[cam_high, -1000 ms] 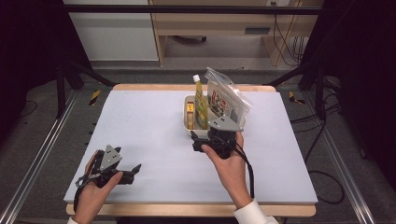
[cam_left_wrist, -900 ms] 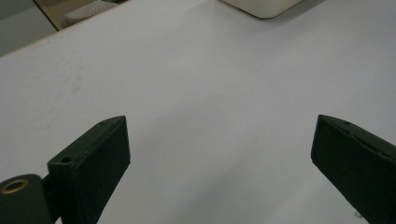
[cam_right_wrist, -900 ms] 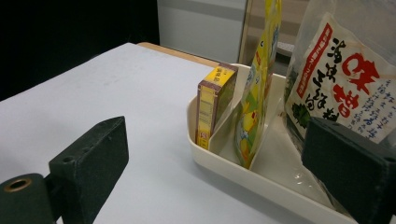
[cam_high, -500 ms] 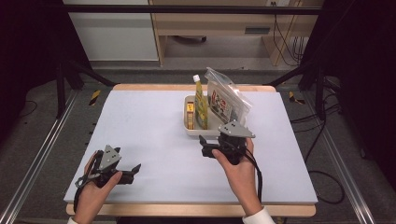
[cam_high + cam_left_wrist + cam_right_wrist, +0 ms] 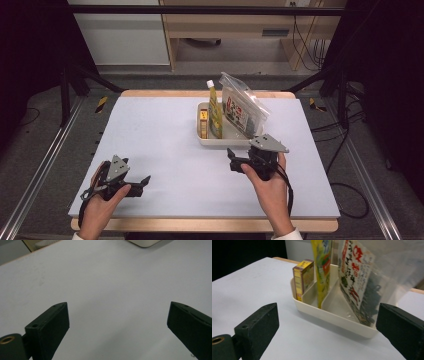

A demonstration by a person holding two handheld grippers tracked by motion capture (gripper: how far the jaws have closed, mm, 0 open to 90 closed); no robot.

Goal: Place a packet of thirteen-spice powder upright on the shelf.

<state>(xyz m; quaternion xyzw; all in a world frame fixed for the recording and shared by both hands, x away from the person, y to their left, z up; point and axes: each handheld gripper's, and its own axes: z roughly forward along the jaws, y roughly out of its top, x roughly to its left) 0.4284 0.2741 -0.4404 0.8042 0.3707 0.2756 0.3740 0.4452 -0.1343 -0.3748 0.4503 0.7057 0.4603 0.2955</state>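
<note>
Tray (image 5: pixel 206 140) with box (image 5: pixel 203 123), tube (image 5: pixel 215 111), bag (image 5: pixel 242 111).

Left black two-jaw gripper (image 5: pixel 141 182) sat low near the table's front-left corner, jaws wide apart, hand (image 5: pixel 102 207) gripping from behind. Right black two-jaw gripper (image 5: pixel 234 160) hovered right of centre, jaws spread wide, forearm entering from the front edge.

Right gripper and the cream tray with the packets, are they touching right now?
Apart. In the right gripper view, bare table lies between the open right gripper and the tray; the high view shows the same gap.
</note>
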